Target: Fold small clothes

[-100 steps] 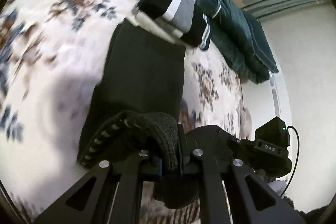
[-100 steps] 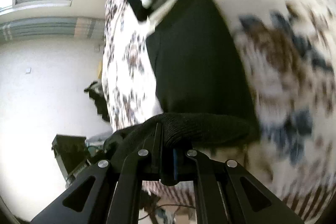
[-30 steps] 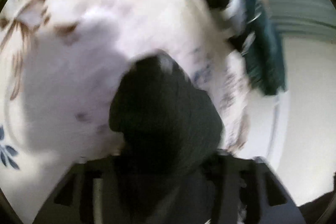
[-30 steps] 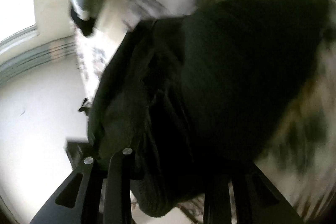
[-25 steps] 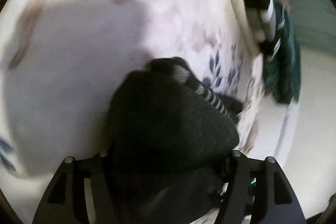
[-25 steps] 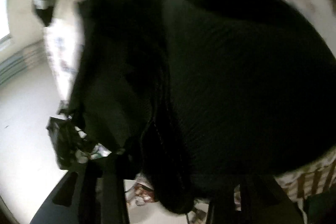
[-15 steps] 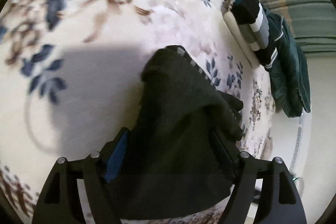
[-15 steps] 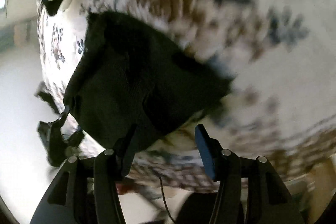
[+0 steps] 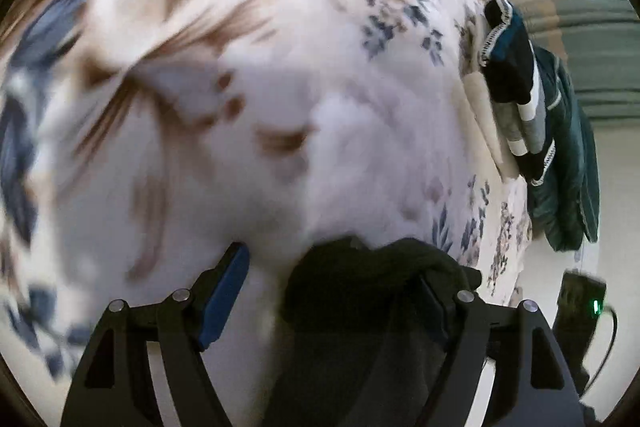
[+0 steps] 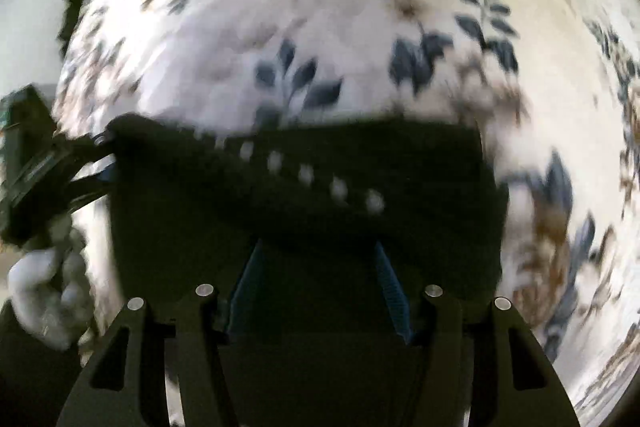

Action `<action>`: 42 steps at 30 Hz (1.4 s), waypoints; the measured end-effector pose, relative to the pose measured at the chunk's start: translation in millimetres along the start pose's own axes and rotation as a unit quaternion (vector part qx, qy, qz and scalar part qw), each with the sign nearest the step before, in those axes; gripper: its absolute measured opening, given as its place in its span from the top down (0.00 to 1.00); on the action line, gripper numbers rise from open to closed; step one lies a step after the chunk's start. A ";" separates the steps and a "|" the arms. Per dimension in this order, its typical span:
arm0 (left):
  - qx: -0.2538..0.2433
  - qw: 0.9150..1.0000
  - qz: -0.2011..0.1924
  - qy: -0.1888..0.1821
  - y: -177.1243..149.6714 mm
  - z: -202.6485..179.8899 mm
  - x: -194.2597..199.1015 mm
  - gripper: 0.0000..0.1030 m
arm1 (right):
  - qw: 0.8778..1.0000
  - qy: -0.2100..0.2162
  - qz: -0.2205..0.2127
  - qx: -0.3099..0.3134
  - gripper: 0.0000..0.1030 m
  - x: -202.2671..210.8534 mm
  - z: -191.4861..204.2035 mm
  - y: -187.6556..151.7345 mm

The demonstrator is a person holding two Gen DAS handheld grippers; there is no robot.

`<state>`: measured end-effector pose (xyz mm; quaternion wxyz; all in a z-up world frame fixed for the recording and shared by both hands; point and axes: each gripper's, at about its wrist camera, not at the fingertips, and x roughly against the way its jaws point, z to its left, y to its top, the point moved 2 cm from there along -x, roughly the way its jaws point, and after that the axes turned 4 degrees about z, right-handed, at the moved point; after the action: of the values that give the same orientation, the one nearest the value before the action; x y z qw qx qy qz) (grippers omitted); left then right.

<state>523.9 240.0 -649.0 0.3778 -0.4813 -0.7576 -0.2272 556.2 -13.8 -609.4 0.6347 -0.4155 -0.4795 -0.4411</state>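
both jaws spread, nothing clamped: left gripper, right gripper. black knit garment lying folded on floral bedspread. risk: snagging knit on withdrawal, undoing fold.

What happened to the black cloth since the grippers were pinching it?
Both grippers, left and right, let go of the black cloth after folding it over; it now lies doubled on the flowered bedspread. The clothes pile stayed put.

Black knit garment folded, lying flat on floral bedspread; white-dotted edge.
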 end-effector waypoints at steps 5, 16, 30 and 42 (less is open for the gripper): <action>-0.013 0.999 0.016 -0.032 -2.6 10.0 7.1 0.27 | 0.996 -0.047 -0.044 -0.062 0.47 4.1 -15.5 48.5; -0.001 0.999 -0.010 -0.033 -76.1 41.5 47.8 0.26 | 0.994 0.043 0.011 0.099 0.48 55.6 84.9 74.5; -0.040 0.996 -0.012 -0.084 -93.3 14.4 13.0 0.28 | 0.990 0.059 0.127 -0.005 0.98 -31.7 131.1 132.6; -0.134 0.987 -0.040 -0.073 -106.3 -37.4 9.8 0.80 | 0.963 -0.020 0.173 0.207 0.63 -1.6 173.8 150.6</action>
<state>438.9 172.9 -616.4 0.2439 -0.5119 -0.7648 -0.3057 658.2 191.6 -592.8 0.7638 -0.3603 -0.4938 -0.2074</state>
